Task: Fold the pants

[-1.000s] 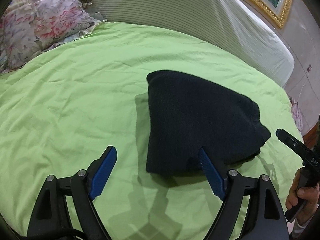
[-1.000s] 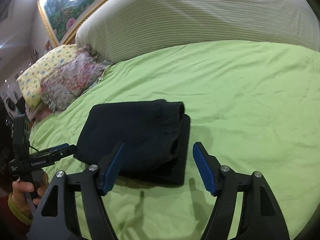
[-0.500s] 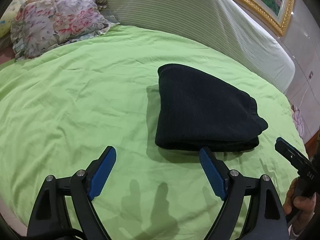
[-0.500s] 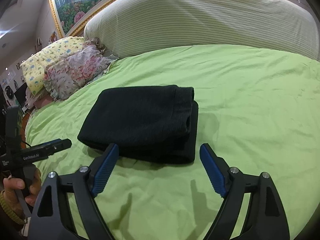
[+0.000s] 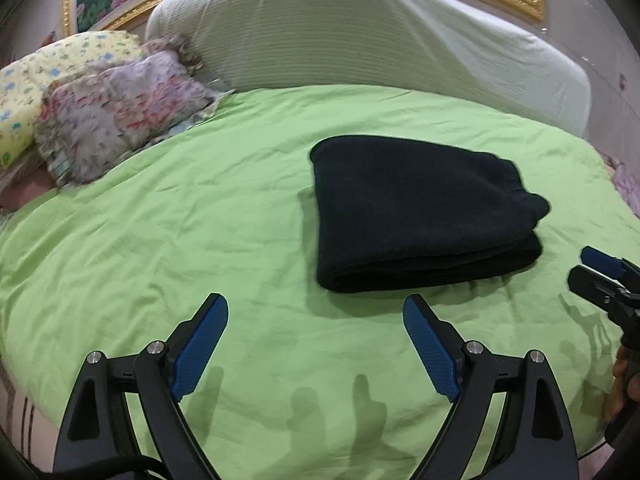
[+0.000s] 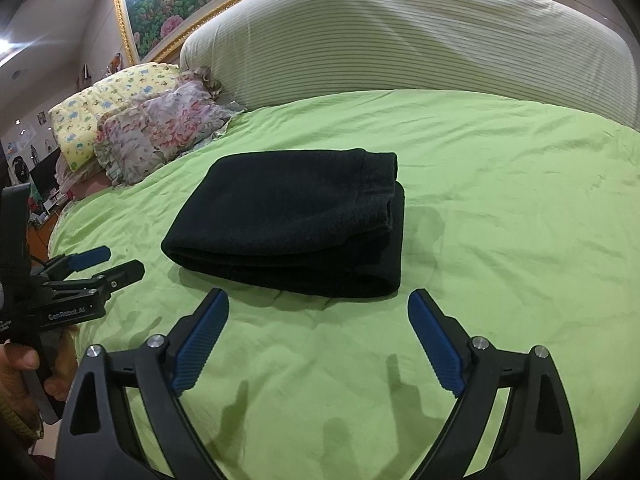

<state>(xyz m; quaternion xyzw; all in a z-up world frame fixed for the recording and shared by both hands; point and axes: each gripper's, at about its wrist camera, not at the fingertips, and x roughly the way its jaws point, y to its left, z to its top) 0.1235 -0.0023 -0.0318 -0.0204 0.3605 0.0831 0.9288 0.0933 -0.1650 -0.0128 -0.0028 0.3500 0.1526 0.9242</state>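
Both grippers back off folded pants [image 5: 420, 212], long axis seemingly crosswise.

Round bed, wrinkled green sheet [image 5: 160, 240]. Striped pale headboard [image 6: 400, 40] along far edge. Floral pillow [image 6: 168, 128] and yellow pillow [image 6: 104, 104] at far-left edge. Gold-framed flower painting [image 6: 168, 4] on wall behind.

Your folded pants [image 5: 420, 216] lie on the bed sheet [image 5: 180, 248], ahead of both grippers. Pillows [image 5: 104, 116] sit behind-left of the pants; the headboard cushion [image 5: 360, 32] stands behind them.
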